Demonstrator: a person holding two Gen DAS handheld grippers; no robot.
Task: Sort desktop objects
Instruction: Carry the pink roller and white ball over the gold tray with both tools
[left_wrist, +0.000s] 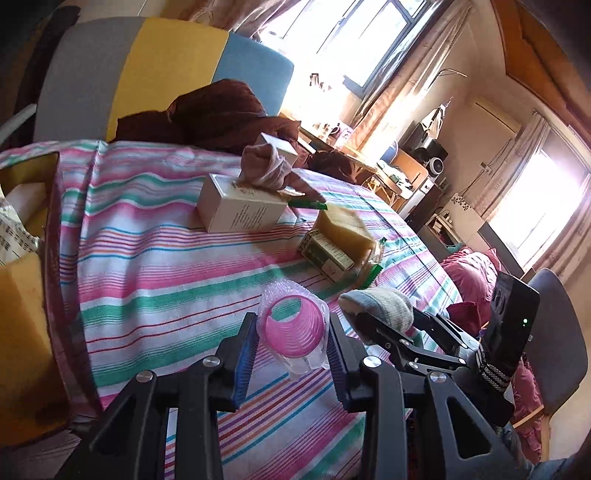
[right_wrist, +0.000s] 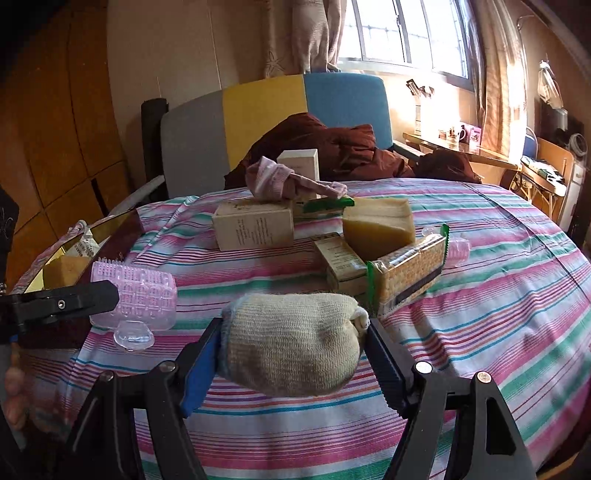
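Striped tabletop (right_wrist: 480, 295) cluttered; left gripper (left_wrist: 291, 338) jaws pinch roller (left_wrist: 291, 328), right gripper (right_wrist: 295, 354) jaws pinch sock (right_wrist: 291, 343): lift both clear, grip steady.

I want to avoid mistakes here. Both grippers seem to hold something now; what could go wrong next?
The pink hair roller is round and springy between the left gripper fingers, so it might pop out. The rolled sock in the right gripper is soft and could sag loose. The cracker pack leans on the small box; a bump may topple it.
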